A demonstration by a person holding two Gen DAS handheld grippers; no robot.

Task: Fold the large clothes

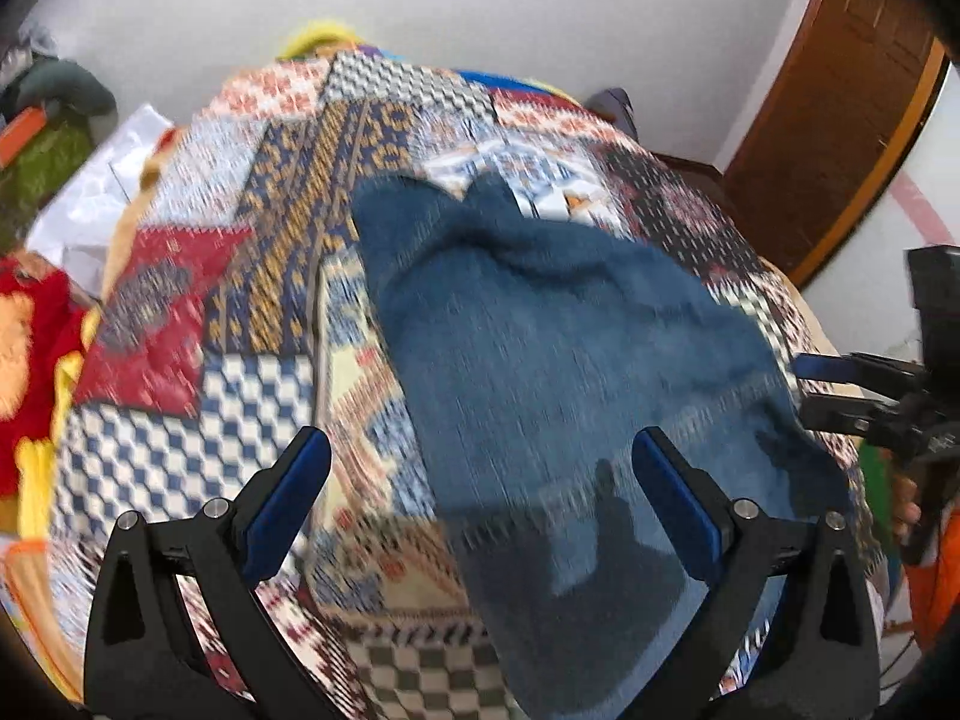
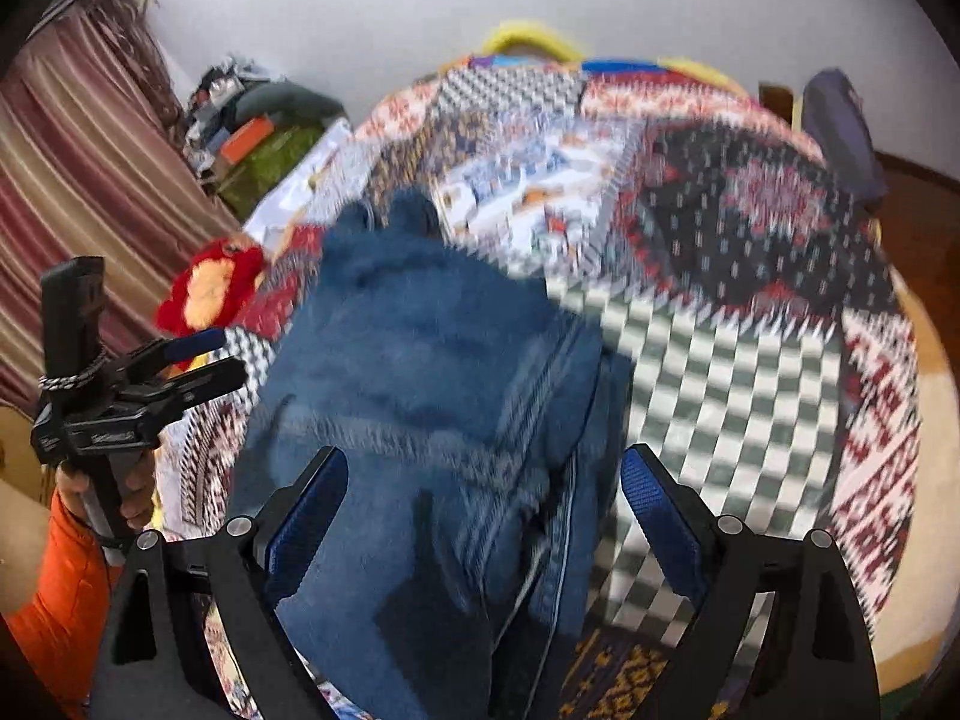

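Blue garment [image 2: 432,396] lies crumpled on patchwork quilt [image 2: 720,312].

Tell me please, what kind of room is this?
Most likely a bedroom at home: a bed covered by a colourful patchwork quilt with blue jeans on it, a brown wooden door, striped maroon curtains.
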